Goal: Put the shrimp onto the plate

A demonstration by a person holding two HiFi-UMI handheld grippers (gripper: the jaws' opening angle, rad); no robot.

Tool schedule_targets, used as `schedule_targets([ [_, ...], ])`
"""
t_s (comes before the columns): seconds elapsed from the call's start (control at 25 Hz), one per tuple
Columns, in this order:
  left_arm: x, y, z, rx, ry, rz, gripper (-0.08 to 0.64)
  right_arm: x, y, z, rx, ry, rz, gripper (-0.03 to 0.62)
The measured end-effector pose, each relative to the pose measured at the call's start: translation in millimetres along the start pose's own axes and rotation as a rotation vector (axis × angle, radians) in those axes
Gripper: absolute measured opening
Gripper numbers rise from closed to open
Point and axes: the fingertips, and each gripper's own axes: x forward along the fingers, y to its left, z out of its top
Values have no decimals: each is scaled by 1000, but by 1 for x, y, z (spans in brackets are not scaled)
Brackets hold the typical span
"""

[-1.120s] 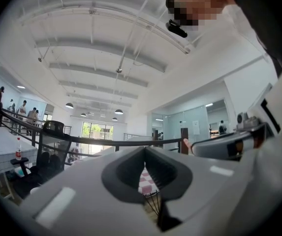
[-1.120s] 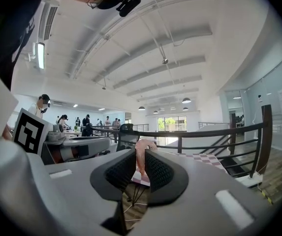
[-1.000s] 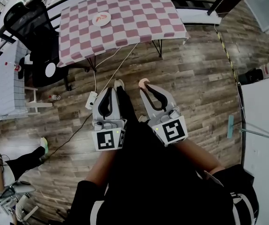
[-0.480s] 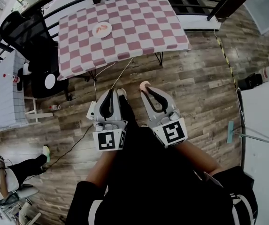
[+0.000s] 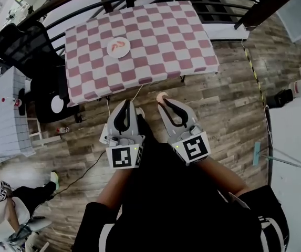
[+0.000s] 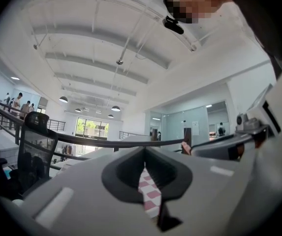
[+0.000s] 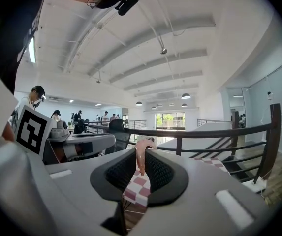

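Note:
A pink shrimp (image 5: 162, 95) sticks out of the tips of my right gripper (image 5: 163, 99), which is shut on it; in the right gripper view the shrimp (image 7: 140, 155) hangs between the jaws. My left gripper (image 5: 128, 104) is beside it, shut with nothing in it. Both are held over the wooden floor, short of the table's near edge. A white plate (image 5: 118, 47) with a pinkish shrimp-like piece on it lies on the pink-and-white checkered table (image 5: 161, 35), towards its left far side. In the left gripper view the right gripper's shrimp (image 6: 185, 148) shows at right.
A black office chair (image 5: 27, 43) stands left of the table, and a dark railing (image 5: 76, 1) runs behind it. A white cable and power strip (image 5: 104, 136) lie on the floor by my left gripper. A white table (image 5: 3, 114) is at left, and a seated person (image 5: 6, 217) at lower left.
The checkered table and plate have come nearer and lower in the head view. Both grippers keep their pose, the right still shut on the shrimp.

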Motion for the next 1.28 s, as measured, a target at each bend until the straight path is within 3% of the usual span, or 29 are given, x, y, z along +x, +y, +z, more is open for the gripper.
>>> schedule_targets([
  [0.32,62,61,-11,-31,56,-6,9,93,-8,24,-18,19,41,54],
  [0.64,115,120,-13,-63,40,-13,9,177,-10,33,-33,56,52,54],
  [0.8,136,138,-28,-94,83,-31,9,207,-15,27,-24,102,48,54],
  [1.28,171,192,-43,-149,95,-24,9,274,-16,30,-44,132,57,54],
])
